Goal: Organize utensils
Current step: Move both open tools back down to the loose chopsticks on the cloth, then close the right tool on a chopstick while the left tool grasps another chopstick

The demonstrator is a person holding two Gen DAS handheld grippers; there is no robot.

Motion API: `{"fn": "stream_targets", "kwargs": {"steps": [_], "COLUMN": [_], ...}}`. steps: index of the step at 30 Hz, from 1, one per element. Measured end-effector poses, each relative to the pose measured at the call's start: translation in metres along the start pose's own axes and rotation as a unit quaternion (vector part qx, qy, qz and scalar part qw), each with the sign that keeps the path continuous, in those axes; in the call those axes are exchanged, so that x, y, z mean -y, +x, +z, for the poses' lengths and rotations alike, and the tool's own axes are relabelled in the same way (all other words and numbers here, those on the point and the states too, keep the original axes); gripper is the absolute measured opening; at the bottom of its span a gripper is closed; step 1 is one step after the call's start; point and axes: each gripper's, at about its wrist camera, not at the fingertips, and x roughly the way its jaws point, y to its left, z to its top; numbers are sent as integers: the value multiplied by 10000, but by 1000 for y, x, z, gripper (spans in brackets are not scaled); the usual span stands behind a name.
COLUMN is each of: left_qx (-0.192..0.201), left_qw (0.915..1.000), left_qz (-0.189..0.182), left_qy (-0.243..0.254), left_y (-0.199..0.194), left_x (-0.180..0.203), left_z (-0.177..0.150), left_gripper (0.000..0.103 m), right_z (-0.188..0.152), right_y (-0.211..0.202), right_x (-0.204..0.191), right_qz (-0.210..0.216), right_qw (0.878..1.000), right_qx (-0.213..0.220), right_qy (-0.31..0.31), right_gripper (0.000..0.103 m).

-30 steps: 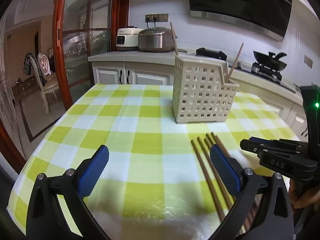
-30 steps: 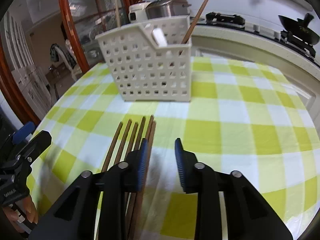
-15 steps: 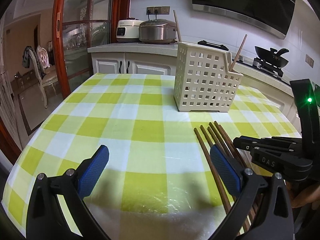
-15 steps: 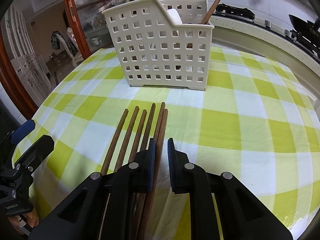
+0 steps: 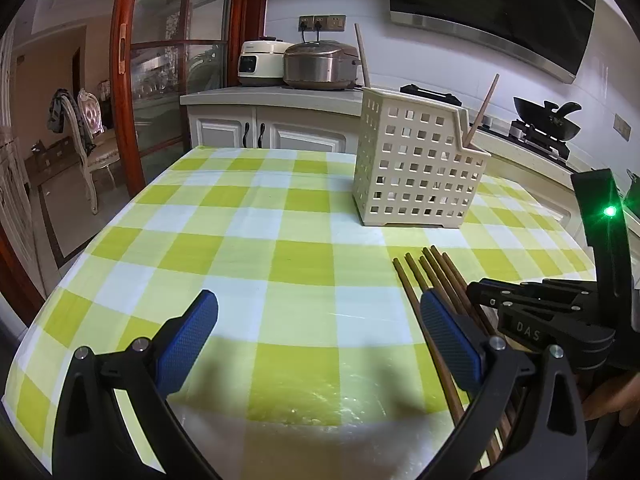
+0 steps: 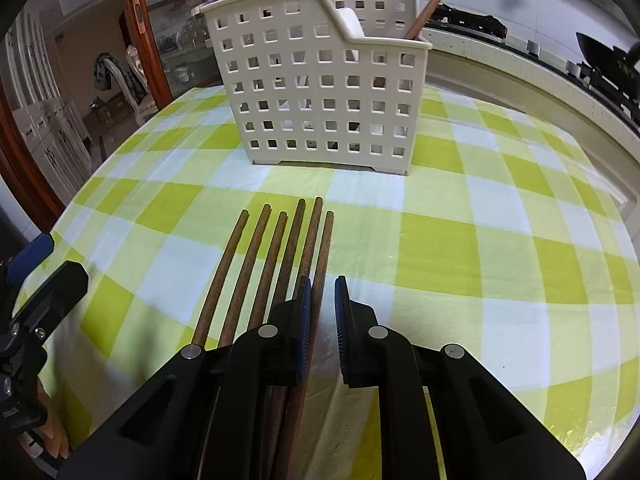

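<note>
A: Pinching anything with the right gripper (image 6: 321, 320)?

B: Yes, my blue pads are nearly together on the rightmost chopstick (image 6: 323, 256), lower centre of the right wrist view. Stick runs between the jaws and on up the frame.

A: Other sticks?

B: Five more brown chopsticks (image 6: 256, 268) fan out just left of it, flat on the green-and-white checked tablecloth (image 6: 480, 256), tips toward the basket.

A: Basket where?

B: White perforated utensil basket (image 6: 320, 92) stands upright, upper centre, apart from the stick tips. One chopstick in the basket (image 6: 434, 0) leans out toward upper right. Something white sits inside too, can't tell what.

A: Left gripper (image 5: 316, 340)?

B: Jaws spread wide, nothing between them, hovering over bare cloth, bottom of the left wrist view. Same stick bundle lies lower right there, partly behind my right finger pad (image 5: 448, 340). Basket sits upper right of centre in that view.

A: Background?

B: Two rice cookers (image 5: 320, 66) on the counter, upper centre; wok (image 5: 548, 118) far right.
</note>
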Motion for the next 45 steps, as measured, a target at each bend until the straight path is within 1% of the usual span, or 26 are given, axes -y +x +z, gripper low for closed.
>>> {"fn": "stream_targets", "kwargs": {"steps": [6, 10, 11, 12, 14, 18, 19, 20, 21, 23, 25, 28, 30, 33, 35, 39, 41, 45], "left_qx": [22, -46, -69, -106, -186, -559, -649, -750, -868, -1078, -1272, -1429, -1412, -1396, -1499, -1473, -1457, -1432], "left_qw": [10000, 9999, 9999, 9999, 9997, 9982, 9977, 9970, 9959, 9938, 9915, 9894, 9896, 9900, 9885, 9887, 9888, 9886], "left_qz": [27, 31, 31, 29, 9, -138, -159, -183, -215, -209, -197, -241, -248, -130, -148, -59, 1, 37], "left_qy": [52, 94, 99, 111, 160, 169, 139, 103, 100, 152, 187, 122, 109, 168, 165, 259, 318, 472], "left_y": [-1, 0, 1, 2, 4, 16, 20, 24, 29, 40, 52, 63, 64, 65, 70, 73, 73, 73], "left_x": [2, 5, 6, 7, 11, 21, 23, 26, 28, 35, 42, 49, 53, 59, 62, 67, 69, 77], "left_z": [-1, -1, -1, 0, 1, 2, 2, 2, 3, 3, 3, 2, 2, 2, 0, 0, 0, -1], "left_gripper": [98, 98, 98, 98, 98, 98, 95, 87, 81, 58, 48, 46, 46, 46, 42, 39, 30, 20], "right_z": [1, 3, 3, 3, 2, -1, -1, -2, -2, -1, -2, -3, -4, -5, -5, -6, -8, -9], "right_y": [5, 8, 8, 8, 6, 0, -2, -4, -6, -10, -13, -15, -17, -18, -19, -19, -18, -16], "right_x": [-7, -8, -8, -8, -6, 6, 9, 12, 15, 21, 27, 33, 36, 41, 43, 46, 46, 47], "right_qz": [-191, -224, -224, -251, -232, -157, -123, -109, -99, -53, -6, 59, 106, 182, 230, 324, 358, 396], "right_qw": [9997, 9995, 9994, 9993, 9994, 9998, 9999, 9999, 9998, 9997, 9996, 9994, 9993, 9990, 9987, 9983, 9981, 9980], "right_qx": [-8, 3, 3, 4, 5, 93, 103, 124, 148, 194, 229, 246, 263, 285, 298, 307, 296, 282], "right_qy": [-162, -237, -255, -282, -251, -33, -8, 25, 52, 113, 168, 216, 242, 302, 333, 374, 393, 414], "right_gripper": [13, 13, 10, 8, 7, 7, 7, 7, 7, 7, 7, 7, 7, 7, 7, 7, 7, 7]}}
